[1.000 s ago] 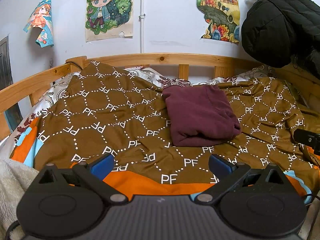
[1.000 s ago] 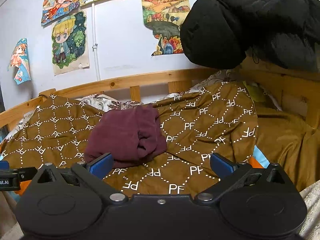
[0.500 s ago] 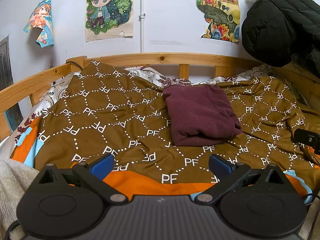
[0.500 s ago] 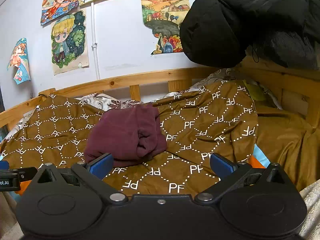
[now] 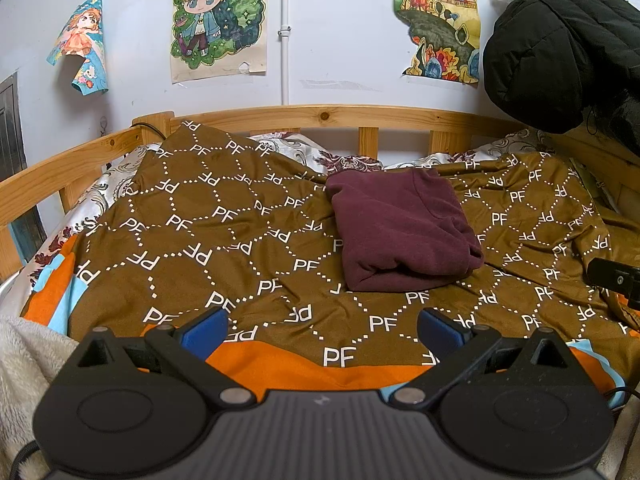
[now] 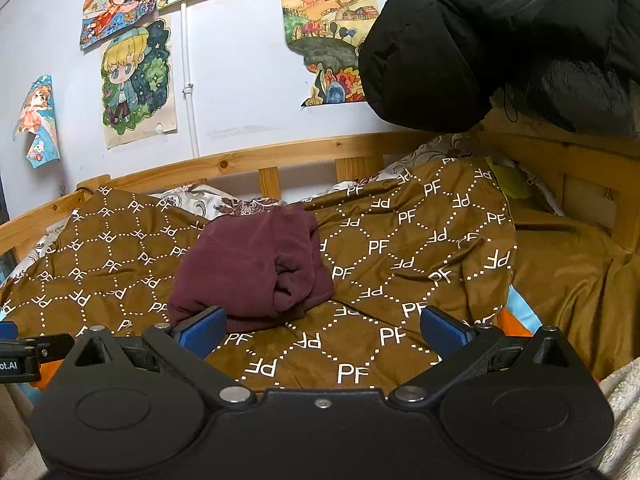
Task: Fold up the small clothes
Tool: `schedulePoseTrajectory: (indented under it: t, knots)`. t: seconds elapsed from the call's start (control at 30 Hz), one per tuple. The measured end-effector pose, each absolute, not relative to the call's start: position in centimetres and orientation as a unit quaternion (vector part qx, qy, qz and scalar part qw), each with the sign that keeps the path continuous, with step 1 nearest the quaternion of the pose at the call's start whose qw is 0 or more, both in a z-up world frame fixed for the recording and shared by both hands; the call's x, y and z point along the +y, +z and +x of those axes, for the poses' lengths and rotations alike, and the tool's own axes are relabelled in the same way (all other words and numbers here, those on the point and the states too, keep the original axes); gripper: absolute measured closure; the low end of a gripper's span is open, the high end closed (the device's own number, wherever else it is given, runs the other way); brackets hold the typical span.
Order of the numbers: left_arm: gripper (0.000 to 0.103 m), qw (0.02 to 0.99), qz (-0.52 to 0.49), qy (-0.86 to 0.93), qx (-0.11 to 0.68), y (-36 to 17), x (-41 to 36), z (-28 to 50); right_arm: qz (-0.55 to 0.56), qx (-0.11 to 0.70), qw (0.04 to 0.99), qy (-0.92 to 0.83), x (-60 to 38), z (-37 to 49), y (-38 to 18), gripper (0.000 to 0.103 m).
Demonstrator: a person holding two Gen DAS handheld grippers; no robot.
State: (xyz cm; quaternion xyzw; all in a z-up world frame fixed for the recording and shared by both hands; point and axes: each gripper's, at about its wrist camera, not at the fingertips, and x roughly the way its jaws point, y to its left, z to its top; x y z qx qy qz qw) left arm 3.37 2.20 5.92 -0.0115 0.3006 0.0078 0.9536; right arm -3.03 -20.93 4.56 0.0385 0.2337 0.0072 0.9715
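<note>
Maroon garment lies folded into a compact block on the brown bedspread, far centre of the bed. Left tool and right tool both wide, empty, held near the bed's edge, clear of it; fold judged complete.

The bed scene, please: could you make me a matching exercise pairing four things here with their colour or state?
Things:
1. folded garment
2. jacket
3. bedspread
4. left hand-held gripper

Descriptions:
A. black, hanging at the upper right
B. open, holding nothing
C. maroon, lying on the bed
D. brown with white PF lettering

Pairs: 1-C, 2-A, 3-D, 4-B
</note>
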Motion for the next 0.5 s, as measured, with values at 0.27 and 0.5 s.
schedulePoseTrajectory:
  t: [0.27,0.5]
  knots:
    - [0.001,0.954,-0.011,0.008,0.301,5.91,2.21,3.37,0.039,0.236,0.971,0.007,-20.84,-3.00,4.55,0.000]
    - [0.001,0.954,-0.011,0.007,0.301,5.91,2.24,3.38,0.040,0.237,0.971,0.006,-20.81,-3.07,4.52,0.001]
